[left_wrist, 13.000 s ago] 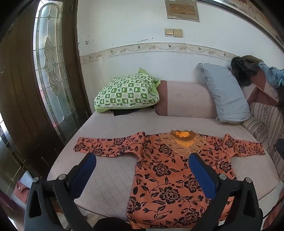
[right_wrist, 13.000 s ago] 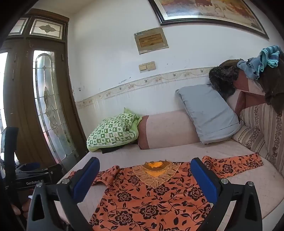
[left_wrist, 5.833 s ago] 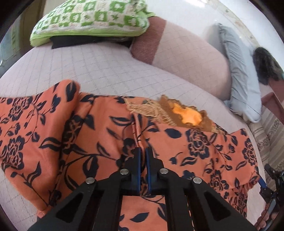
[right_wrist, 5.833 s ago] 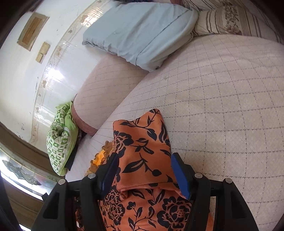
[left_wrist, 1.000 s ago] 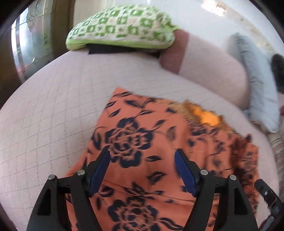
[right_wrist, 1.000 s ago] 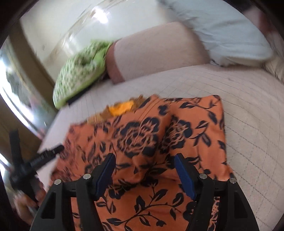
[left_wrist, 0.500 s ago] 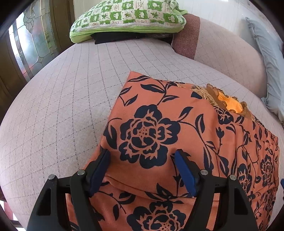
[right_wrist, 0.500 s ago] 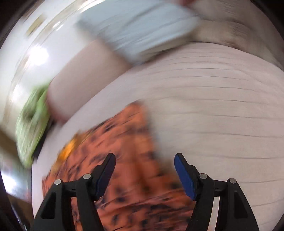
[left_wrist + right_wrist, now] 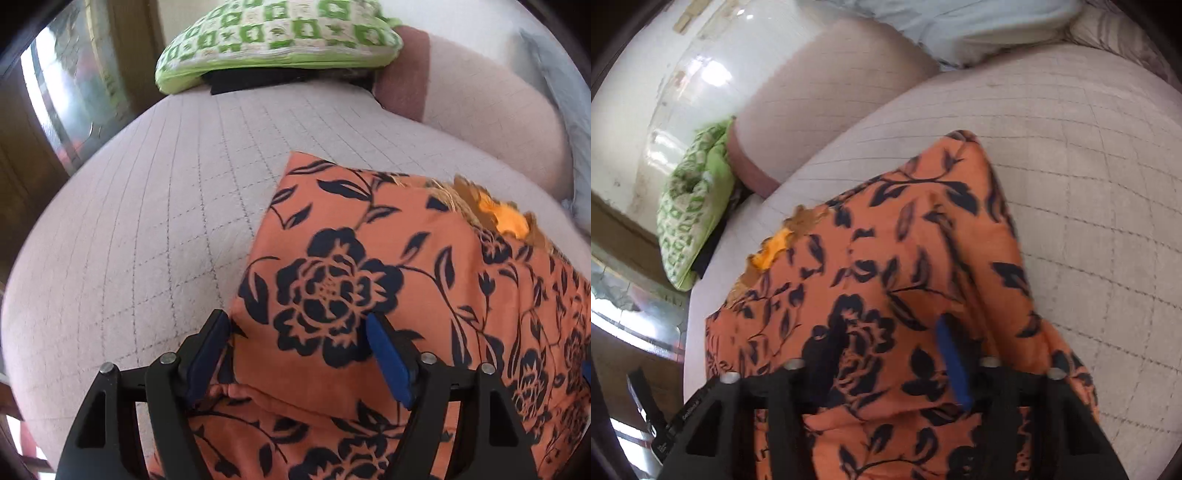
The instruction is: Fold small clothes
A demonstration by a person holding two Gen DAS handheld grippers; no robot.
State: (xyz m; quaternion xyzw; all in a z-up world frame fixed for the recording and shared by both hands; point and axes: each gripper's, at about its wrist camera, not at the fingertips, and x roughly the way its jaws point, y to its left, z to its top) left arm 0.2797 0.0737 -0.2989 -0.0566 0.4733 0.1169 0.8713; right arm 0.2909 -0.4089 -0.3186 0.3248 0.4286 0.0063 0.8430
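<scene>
Left wrist view: the left gripper (image 9: 297,354) enters from the bottom of the frame, pitched down over the near edge of the bed (image 9: 147,206). Its jaws stand wide apart, with blue pads (image 9: 388,363) on either side of a folded-in panel of the orange floral top (image 9: 369,288). The lower left pad sits at the panel's left edge; whether it touches the cloth cannot be told. Nothing is clamped.

The orange floral top lies on the quilted bed surface, occupying the centre and right of the frame. Both sides are folded inward, giving a narrow upright shape. The yellow neckline trim (image 9: 506,218) shows at the right, on the far end of the garment.

Right wrist view: the right gripper (image 9: 886,354) also comes from the bottom of the frame, rolled slightly and held low over the garment (image 9: 905,258). The picture is blurred. Its jaws are apart, one blue pad (image 9: 951,363) visible at centre right, the other dark finger at centre left; cloth lies between and under them, ungripped.

Surroundings: a green checked pillow (image 9: 280,37) at the top of the left view, a pink bolster (image 9: 831,92) at the upper centre of the right view, a pale blue pillow (image 9: 960,26) at its top edge.
</scene>
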